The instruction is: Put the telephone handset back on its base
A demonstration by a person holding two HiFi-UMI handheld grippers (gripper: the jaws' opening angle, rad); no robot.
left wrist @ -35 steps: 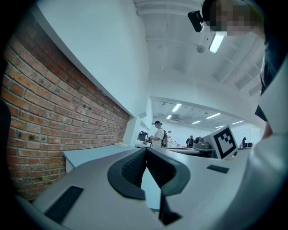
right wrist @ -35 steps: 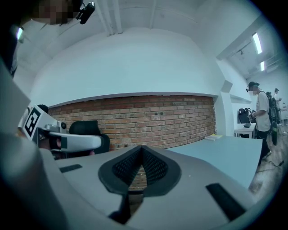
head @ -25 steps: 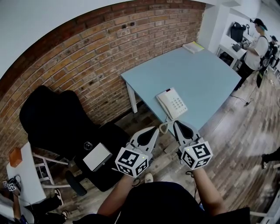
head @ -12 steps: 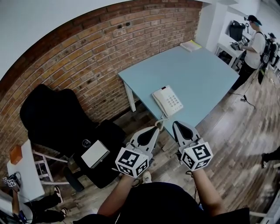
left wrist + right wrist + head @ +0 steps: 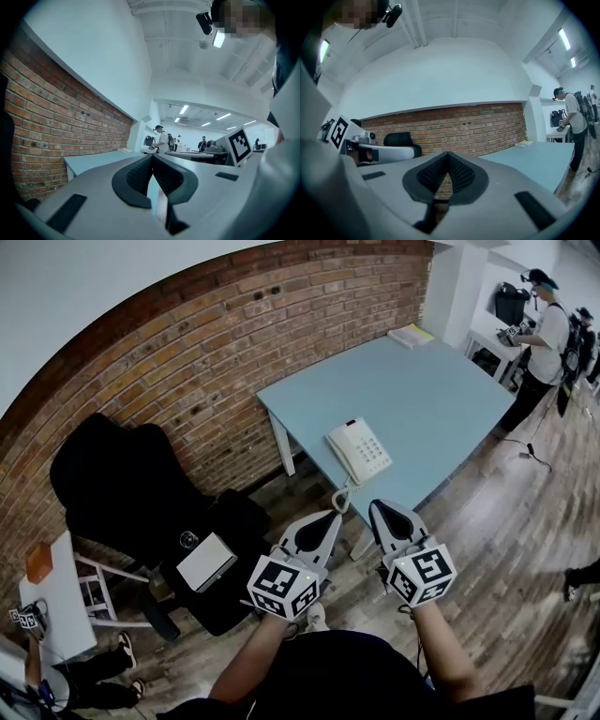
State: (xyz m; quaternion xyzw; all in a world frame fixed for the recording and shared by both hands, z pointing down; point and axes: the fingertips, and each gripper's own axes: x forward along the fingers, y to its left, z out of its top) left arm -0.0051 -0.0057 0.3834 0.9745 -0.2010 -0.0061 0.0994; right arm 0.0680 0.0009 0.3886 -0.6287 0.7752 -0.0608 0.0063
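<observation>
A white telephone (image 5: 360, 450) sits near the front edge of a light blue table (image 5: 422, 399). Its handset (image 5: 343, 454) lies along the phone's left side; I cannot tell whether it is seated in the cradle. The curly cord (image 5: 341, 496) hangs over the table edge. Both grippers are held in the air in front of the table, short of the phone. In the head view my left gripper (image 5: 329, 518) and right gripper (image 5: 380, 508) are both shut and empty. The left gripper (image 5: 151, 157) and right gripper (image 5: 447, 155) show pads meeting in their own views.
A brick wall (image 5: 216, 343) runs behind the table. A black office chair (image 5: 122, 488) with a white box (image 5: 208, 562) on its seat stands at the left. A small white table (image 5: 52, 610) is at the far left. A person (image 5: 546, 332) stands at the back right. A yellowish pad (image 5: 413, 336) lies on the table's far corner.
The head view has shifted a little, so the table and phone sit slightly higher and further left. Both grippers stay shut in the same place.
</observation>
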